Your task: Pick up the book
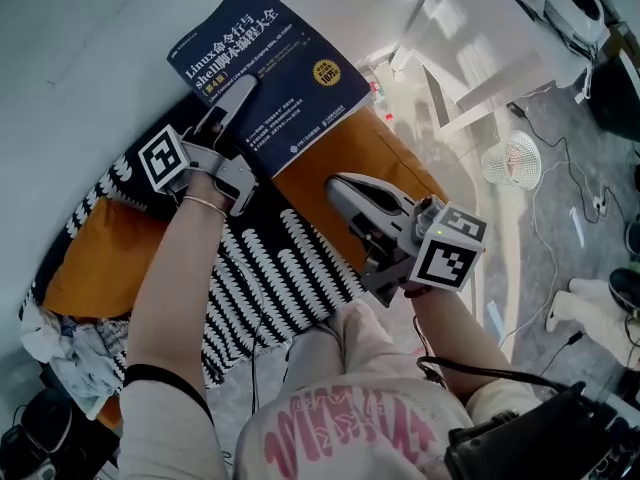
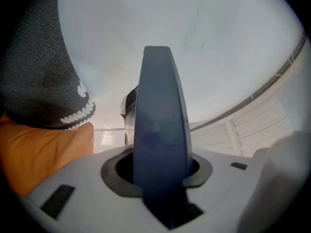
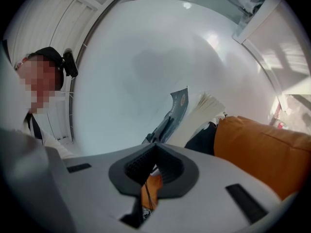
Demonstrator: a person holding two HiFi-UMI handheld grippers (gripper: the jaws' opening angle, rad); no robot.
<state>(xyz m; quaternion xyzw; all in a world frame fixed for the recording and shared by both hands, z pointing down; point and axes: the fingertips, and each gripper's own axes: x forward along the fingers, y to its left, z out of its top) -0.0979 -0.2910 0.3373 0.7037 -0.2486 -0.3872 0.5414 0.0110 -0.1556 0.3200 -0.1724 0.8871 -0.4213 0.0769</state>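
Observation:
A dark blue book (image 1: 265, 73) with white and yellow cover print is off the bedding, tilted against the pale wall. My left gripper (image 1: 235, 98) is shut on its lower edge, one finger lying across the cover. In the left gripper view the book (image 2: 160, 130) stands edge-on between the jaws and fills the middle. In the right gripper view the book (image 3: 181, 103) shows with its pages fanned. My right gripper (image 1: 345, 190) hovers to the right over the orange cushion, shut and holding nothing; its dark pads (image 3: 154, 149) meet.
An orange cushion (image 1: 370, 153) and a black-and-white patterned blanket (image 1: 270, 278) lie below the book. A white rack (image 1: 480, 38), a small fan (image 1: 515, 158) and cables are on the floor at right. Crumpled clothes (image 1: 70, 353) lie at lower left.

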